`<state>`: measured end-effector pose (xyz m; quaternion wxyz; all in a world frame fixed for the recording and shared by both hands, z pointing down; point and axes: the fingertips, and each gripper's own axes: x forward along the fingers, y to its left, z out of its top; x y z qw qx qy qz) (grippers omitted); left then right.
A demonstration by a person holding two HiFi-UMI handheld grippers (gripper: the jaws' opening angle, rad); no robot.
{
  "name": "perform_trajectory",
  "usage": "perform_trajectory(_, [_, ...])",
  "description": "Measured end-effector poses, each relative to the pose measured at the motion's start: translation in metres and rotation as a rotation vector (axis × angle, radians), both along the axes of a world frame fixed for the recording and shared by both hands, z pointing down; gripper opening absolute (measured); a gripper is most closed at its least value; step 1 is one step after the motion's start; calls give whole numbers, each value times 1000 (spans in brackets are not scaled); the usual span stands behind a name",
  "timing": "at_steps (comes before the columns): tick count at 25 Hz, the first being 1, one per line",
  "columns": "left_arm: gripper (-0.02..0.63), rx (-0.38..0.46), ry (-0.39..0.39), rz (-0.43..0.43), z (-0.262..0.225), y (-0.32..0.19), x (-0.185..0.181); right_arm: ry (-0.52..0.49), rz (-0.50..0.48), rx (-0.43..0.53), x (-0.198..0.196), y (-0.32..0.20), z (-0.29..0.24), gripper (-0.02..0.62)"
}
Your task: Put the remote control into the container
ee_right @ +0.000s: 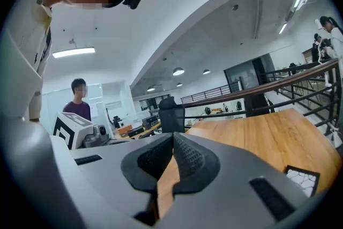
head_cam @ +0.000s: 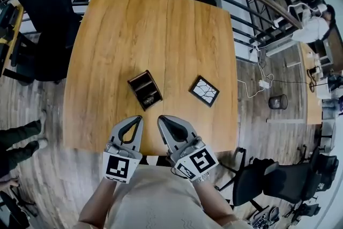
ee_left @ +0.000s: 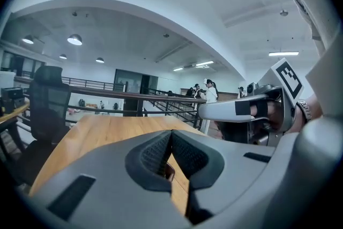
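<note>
A dark brown wooden container (head_cam: pixel 142 85) with two compartments stands on the wooden table (head_cam: pixel 155 29), in its near half. A dark glossy object, seemingly the remote control (head_cam: pixel 149 98), lies in the compartment nearer me. My left gripper (head_cam: pixel 138 118) hovers just inside the table's near edge, short of the container, with its jaws shut and empty. My right gripper (head_cam: pixel 161 119) is beside it, also shut and empty. In the left gripper view the pads (ee_left: pixel 156 154) meet, and a sliver of the container (ee_left: pixel 169 171) shows below them. The right gripper view shows its pads (ee_right: pixel 188 156) pressed together.
A black-framed tile with a white crackle pattern (head_cam: pixel 203 90) lies right of the container, also seen at table level as the tile (ee_right: pixel 303 179). A black office chair (head_cam: pixel 45 13) stands at the far left, another chair (head_cam: pixel 262 179) near right. Railings (head_cam: pixel 252 13) run behind. A person's legs (head_cam: pixel 19 139) are at left.
</note>
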<state>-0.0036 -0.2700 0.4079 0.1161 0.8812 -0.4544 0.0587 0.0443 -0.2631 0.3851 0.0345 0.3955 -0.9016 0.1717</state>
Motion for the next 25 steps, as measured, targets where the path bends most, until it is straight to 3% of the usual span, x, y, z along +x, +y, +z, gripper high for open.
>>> perform_trajectory(10, [12,3,12,78,-2,7,3,26,60,-25,0,17,11,18])
perform_trajectory(25, [12,4,17,128,7,12,9,82,46,-54,2,31,22,18])
